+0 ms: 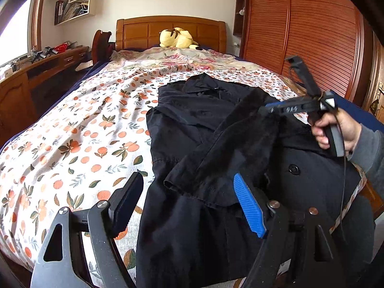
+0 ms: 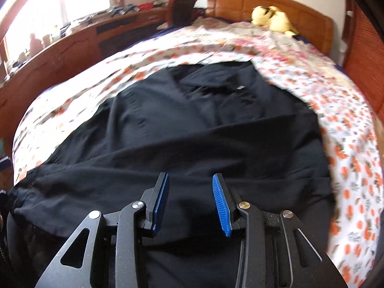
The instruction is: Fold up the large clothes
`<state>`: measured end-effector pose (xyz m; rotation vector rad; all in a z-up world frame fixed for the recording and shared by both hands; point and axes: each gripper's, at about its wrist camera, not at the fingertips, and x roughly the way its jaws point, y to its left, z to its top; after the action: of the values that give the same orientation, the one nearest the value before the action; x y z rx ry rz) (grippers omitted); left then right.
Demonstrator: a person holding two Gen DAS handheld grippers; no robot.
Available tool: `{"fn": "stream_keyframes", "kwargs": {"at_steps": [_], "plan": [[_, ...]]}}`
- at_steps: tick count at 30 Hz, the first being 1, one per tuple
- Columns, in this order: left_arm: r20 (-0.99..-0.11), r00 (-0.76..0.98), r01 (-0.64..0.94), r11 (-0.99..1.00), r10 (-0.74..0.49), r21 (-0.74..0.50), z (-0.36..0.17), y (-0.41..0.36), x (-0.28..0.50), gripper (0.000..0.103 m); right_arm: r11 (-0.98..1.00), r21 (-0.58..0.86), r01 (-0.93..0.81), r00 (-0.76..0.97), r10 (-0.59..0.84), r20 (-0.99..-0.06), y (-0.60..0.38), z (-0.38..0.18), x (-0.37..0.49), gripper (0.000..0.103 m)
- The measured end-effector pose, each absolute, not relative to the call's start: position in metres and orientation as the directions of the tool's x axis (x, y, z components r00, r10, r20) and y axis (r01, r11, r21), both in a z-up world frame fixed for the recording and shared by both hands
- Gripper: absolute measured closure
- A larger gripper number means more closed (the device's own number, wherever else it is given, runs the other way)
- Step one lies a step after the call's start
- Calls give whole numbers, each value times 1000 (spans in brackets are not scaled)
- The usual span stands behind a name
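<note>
The black coat [image 1: 216, 148] lies along the bed's [image 1: 72, 132] right edge with one sleeve [image 1: 230, 153] folded across its front, both the left gripper [image 1: 189, 201] and right gripper [image 2: 190, 201] released, most folding left.

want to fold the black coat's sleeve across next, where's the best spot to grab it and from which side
Probably the cuff end of the sleeve: it lies as a free edge on top of the black coat, pointing toward the left gripper. Come in low from the near side with that open gripper.
</note>
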<state>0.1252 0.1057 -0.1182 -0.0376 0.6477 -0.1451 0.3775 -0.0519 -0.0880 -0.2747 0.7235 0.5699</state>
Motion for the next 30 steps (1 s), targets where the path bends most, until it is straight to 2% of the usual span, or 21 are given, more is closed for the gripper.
{"fn": "stream_keyframes", "kwargs": {"at_steps": [7, 10, 15, 21, 28, 30], "plan": [[-601, 783, 124, 987, -160, -100, -122, 106, 117, 25, 804, -51, -592, 548, 355, -757, -36, -127, 394, 64], [-606, 781, 113, 988, -152, -103, -125, 107, 115, 25, 813, -50, -580, 557, 350, -753, -36, -124, 401, 64], [-622, 770, 87, 990, -139, -113, -130, 110, 114, 25, 828, -64, -557, 606, 352, -713, -49, -108, 366, 64], [-636, 763, 76, 993, -117, -91, -134, 112, 110, 25, 851, -38, -524, 644, 367, -671, -93, -102, 311, 64], [-683, 725, 43, 995, -91, -86, -150, 122, 109, 25, 906, -17, -423, 681, 306, -666, -157, -113, 258, 64], [-697, 712, 38, 996, -86, -84, -154, 125, 111, 25, 920, -28, -391, 691, 273, -669, -174, -114, 246, 52]]}}
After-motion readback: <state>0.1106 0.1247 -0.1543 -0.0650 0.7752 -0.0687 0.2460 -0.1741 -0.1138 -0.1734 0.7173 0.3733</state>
